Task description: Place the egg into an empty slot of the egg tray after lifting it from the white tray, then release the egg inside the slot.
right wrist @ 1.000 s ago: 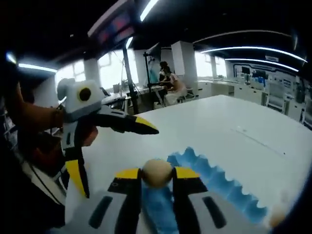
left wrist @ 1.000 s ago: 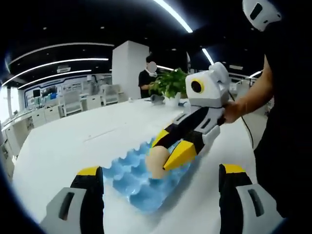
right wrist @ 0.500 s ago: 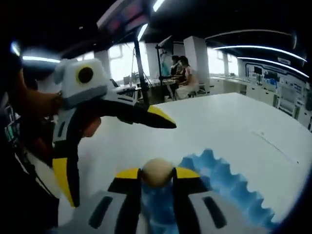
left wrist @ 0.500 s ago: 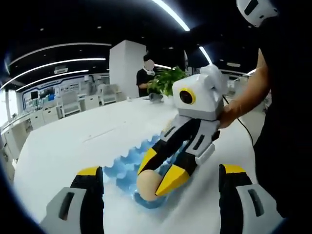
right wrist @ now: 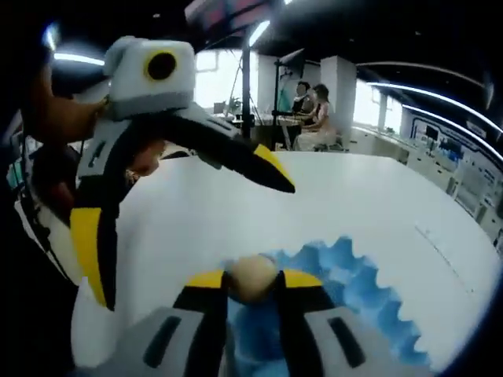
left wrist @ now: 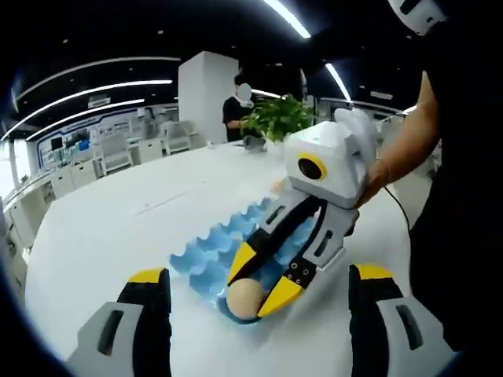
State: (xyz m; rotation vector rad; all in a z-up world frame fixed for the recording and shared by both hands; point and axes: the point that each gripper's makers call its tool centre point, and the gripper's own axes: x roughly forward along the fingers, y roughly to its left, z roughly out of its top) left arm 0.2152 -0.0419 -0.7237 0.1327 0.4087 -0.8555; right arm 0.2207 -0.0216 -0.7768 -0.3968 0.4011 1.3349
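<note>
Both grippers work over a broad white table point(left wrist: 118, 228). In the left gripper view, the left gripper point(left wrist: 255, 330) hangs with its yellow-tipped jaws spread wide apart and nothing between them, just above the table's near edge. In that same view the right gripper point(left wrist: 255, 294) reaches in from the right, held by a person's hand point(left wrist: 377, 177), and its jaws are closed on the egg point(left wrist: 244, 298). The right gripper view shows the same grasp from behind: the egg point(right wrist: 250, 276) sits pinched between the two yellow tips of the right gripper point(right wrist: 250, 281), while the left gripper point(right wrist: 189, 228) enters from the left with its jaws splayed.

Below the egg lies the blue egg tray point(left wrist: 212, 251), resting flat on the table. The egg is low at the tray's near end, over one of its slots; whether it touches the slot cannot be told.

A potted plant point(left wrist: 275, 126) stands farther back on the table.
</note>
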